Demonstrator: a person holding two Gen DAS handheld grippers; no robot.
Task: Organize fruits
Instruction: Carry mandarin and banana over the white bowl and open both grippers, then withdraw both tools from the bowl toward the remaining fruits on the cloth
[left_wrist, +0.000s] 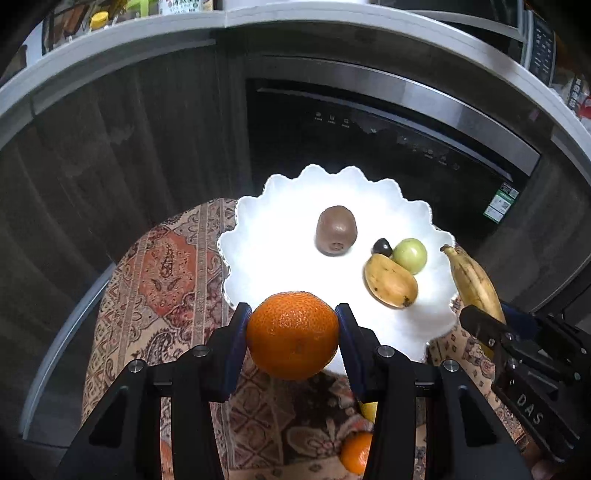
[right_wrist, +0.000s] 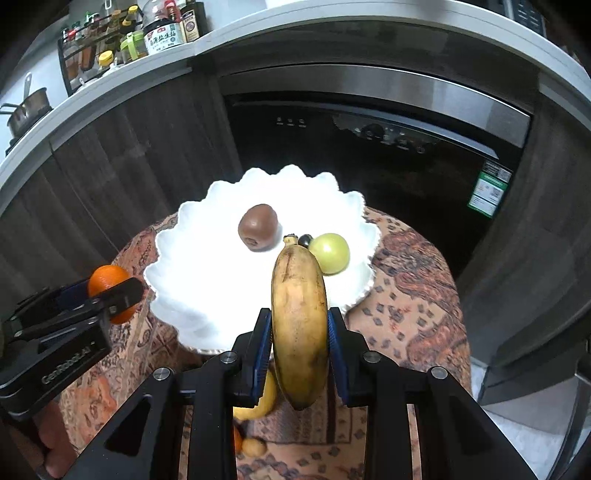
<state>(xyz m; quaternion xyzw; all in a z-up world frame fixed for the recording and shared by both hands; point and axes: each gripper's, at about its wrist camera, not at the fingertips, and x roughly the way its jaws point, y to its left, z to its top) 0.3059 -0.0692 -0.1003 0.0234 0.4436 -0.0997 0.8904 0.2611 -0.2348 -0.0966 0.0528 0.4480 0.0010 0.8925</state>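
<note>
A white scalloped plate (left_wrist: 280, 236) (right_wrist: 199, 280) stands on a small table with a patterned cloth. On it lie a brown kiwi (left_wrist: 336, 230) (right_wrist: 258, 228), a small banana (left_wrist: 390, 282), a green round fruit (left_wrist: 410, 255) (right_wrist: 330, 253) and a small dark fruit (left_wrist: 382, 246) (right_wrist: 305, 240). My left gripper (left_wrist: 293, 328) (right_wrist: 110, 295) is shut on an orange (left_wrist: 292, 335) (right_wrist: 108, 281) above the plate's near rim. My right gripper (right_wrist: 299, 334) (left_wrist: 491, 325) is shut on a banana (right_wrist: 299, 321) (left_wrist: 474, 282), held lengthwise at the plate's right edge.
More fruit lies on the cloth (left_wrist: 159, 266) below the grippers: another orange (left_wrist: 354, 456) and yellow pieces (right_wrist: 264, 400). A dark dishwasher front (left_wrist: 388, 140) and wooden cabinets stand behind the table. Bottles (right_wrist: 162, 33) sit on the counter above.
</note>
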